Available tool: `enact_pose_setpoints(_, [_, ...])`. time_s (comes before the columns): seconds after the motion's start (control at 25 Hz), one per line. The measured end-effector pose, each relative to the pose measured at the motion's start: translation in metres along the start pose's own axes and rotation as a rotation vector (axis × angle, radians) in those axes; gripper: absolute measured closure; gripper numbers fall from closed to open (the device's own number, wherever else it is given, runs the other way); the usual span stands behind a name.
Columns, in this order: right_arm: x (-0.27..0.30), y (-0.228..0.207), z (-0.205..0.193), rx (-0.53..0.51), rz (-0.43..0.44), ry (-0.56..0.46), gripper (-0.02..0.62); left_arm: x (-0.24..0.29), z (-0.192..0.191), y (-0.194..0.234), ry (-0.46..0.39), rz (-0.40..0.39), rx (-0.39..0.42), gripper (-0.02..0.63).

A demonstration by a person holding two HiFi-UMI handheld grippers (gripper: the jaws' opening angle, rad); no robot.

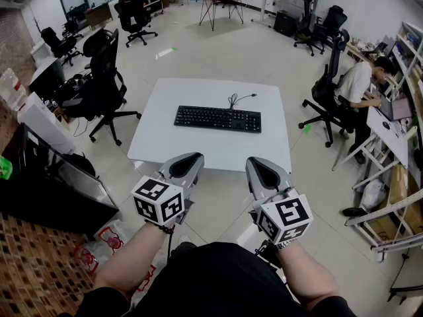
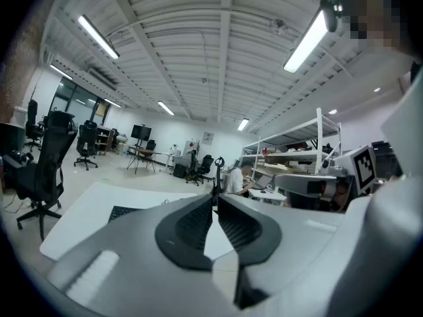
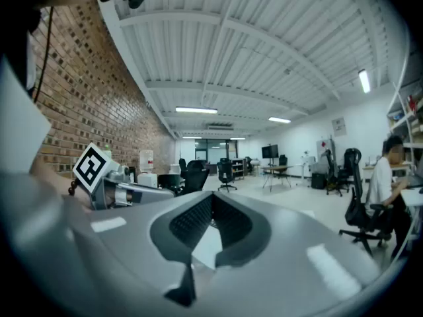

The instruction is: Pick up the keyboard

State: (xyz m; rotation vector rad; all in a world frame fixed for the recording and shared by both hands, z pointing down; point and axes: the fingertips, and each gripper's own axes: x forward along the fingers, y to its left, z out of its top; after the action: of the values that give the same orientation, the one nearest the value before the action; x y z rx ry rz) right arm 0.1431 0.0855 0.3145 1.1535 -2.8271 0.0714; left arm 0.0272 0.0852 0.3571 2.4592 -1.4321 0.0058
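A black keyboard (image 1: 218, 118) lies flat near the middle of a white table (image 1: 172, 147), with its cable (image 1: 239, 100) curling off behind it. Both grippers hover side by side in front of the table's near edge, short of the keyboard and touching nothing. My left gripper (image 1: 192, 157) is shut and empty, and so is my right gripper (image 1: 256, 162). In the left gripper view the closed jaws (image 2: 215, 195) point over the table, and a corner of the keyboard (image 2: 122, 211) shows to their left. The right gripper view shows its jaws (image 3: 211, 195) pressed together with nothing between them.
Black office chairs (image 1: 102, 78) stand left of the table and another chair (image 1: 327, 88) stands to its right. A person (image 1: 360, 84) sits at a desk on the right beside shelving (image 1: 396, 177). A dark cabinet (image 1: 46, 177) sits at the near left.
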Motion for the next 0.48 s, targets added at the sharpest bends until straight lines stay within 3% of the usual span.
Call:
enact_pose_setpoints(0.24, [0.000, -0.016, -0.013, 0.019, 0.011, 0.038, 0.592, 0.015, -0.009, 0.025, 0.021, 0.046, -0.096, 0.558])
enact_pose_setpoints(0.48, [0.023, -0.029, -0.024, 0.030, 0.005, 0.069, 0.592, 0.035, -0.026, 0.092, 0.068, 0.127, -0.177, 0.521])
